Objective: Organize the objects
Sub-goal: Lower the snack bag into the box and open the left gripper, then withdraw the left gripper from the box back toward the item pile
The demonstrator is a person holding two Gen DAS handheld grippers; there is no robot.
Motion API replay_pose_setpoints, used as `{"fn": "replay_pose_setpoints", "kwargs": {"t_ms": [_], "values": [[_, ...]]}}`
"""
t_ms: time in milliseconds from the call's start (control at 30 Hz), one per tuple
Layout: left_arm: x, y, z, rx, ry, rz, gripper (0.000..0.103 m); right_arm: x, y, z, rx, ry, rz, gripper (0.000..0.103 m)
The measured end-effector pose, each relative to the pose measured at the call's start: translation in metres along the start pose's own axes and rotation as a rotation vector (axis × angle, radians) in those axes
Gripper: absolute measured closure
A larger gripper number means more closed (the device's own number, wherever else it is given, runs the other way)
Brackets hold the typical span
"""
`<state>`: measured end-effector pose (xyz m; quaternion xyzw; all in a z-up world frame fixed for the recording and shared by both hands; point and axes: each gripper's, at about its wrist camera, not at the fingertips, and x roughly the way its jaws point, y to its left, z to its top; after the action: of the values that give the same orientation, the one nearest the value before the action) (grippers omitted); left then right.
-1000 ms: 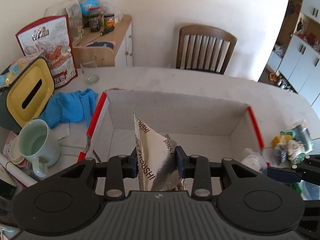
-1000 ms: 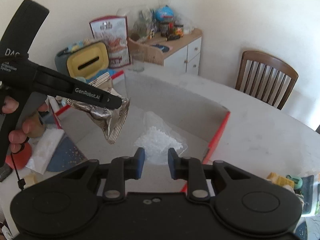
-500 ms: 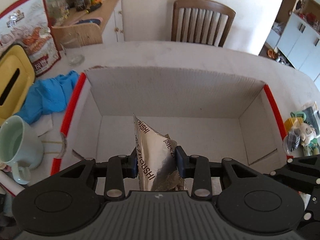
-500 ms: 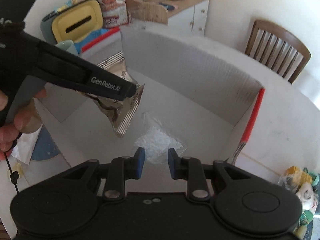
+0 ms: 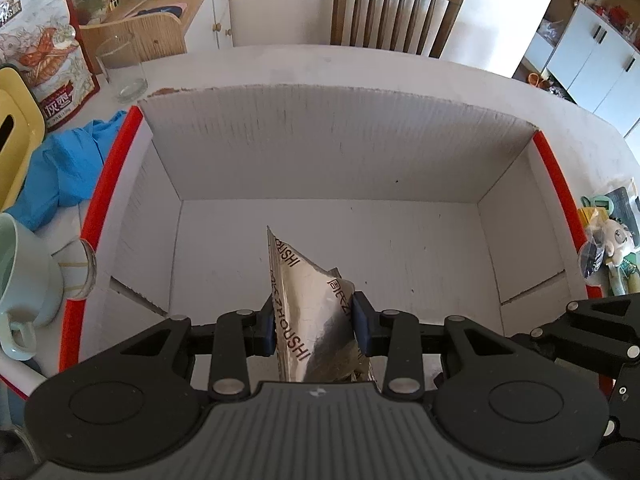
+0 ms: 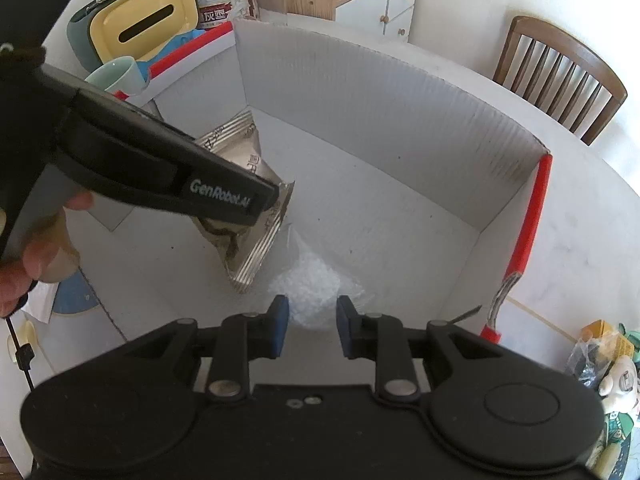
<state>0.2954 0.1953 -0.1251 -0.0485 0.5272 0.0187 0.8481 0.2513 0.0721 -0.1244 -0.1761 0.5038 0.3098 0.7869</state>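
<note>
My left gripper [image 5: 314, 326] is shut on a silver foil snack packet [image 5: 310, 312] and holds it inside the white cardboard box [image 5: 336, 140] with red-edged flaps, above its floor. In the right wrist view the packet [image 6: 248, 216] hangs from the left gripper over the box [image 6: 380, 92]. My right gripper [image 6: 308, 326] is open and empty, just above a clear plastic bag of white bits [image 6: 312, 284] lying on the box floor.
Left of the box are a blue cloth [image 5: 60, 172], a pale green mug [image 5: 20, 268], a yellow-lidded container [image 6: 140, 24], a drinking glass [image 5: 120, 68] and a snack bag [image 5: 44, 48]. Small toys and packets [image 5: 608, 244] lie right of the box. A wooden chair [image 5: 396, 4] stands behind the table.
Both grippers have moved forward and down into the box. The foil packet stays gripped and is now lower inside the box. The right gripper has come closer to the clear bag.
</note>
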Motion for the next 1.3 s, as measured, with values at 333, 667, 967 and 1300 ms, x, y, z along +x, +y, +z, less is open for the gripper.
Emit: {"fn": "replay_pose_setpoints", "kwargs": {"t_ms": [333,667,967,1300], "values": [[-0.008,-0.004,0.001,0.022,-0.029,0.013,0.054,-0.004,-0.001,-0.002,0.007,-0.018,0.005,0.072],[-0.034,-0.006,-0.002,0.018,-0.083,0.020,0.050,-0.031,-0.008,-0.008,0.037,-0.073,0.043,0.060],[-0.063,-0.017,-0.011,0.039,-0.147,0.032,0.050,-0.057,-0.018,-0.017,0.080,-0.132,0.071,0.056],[-0.099,-0.040,-0.025,0.068,-0.225,0.029,0.050,-0.094,-0.027,-0.033,0.106,-0.214,0.115,0.051]]}}
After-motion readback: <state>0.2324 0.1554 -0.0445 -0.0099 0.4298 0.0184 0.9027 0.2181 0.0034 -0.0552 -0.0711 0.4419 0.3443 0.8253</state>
